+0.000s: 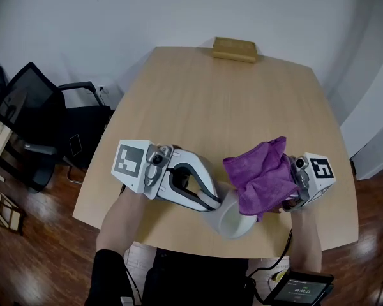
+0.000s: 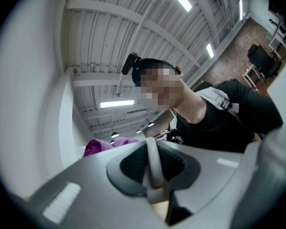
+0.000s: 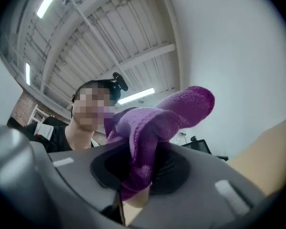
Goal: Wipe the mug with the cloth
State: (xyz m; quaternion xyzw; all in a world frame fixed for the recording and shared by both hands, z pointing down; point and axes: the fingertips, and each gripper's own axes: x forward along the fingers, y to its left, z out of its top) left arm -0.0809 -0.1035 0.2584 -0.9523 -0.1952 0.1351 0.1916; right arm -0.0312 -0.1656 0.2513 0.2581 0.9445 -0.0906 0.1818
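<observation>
A white mug [image 1: 232, 219] hangs tilted over the near edge of the wooden table [image 1: 223, 107]. My left gripper [image 1: 214, 203] is shut on it. In the left gripper view, the jaws [image 2: 152, 178] pinch a thin white part of the mug [image 2: 153, 159], and I cannot tell whether it is rim or handle. A purple cloth [image 1: 258, 171] drapes over the mug's right side. My right gripper [image 1: 285, 200] is shut on the cloth. In the right gripper view, the cloth [image 3: 155, 123] bunches up out of the jaws [image 3: 140, 180]. A bit of cloth [image 2: 105, 144] also shows in the left gripper view.
A tan block [image 1: 234, 48] lies at the table's far edge. A black office chair [image 1: 32, 116] stands left of the table. A small device with a screen [image 1: 300, 289] sits low at the right by the person's arm. Both gripper views look up toward the person and the ceiling.
</observation>
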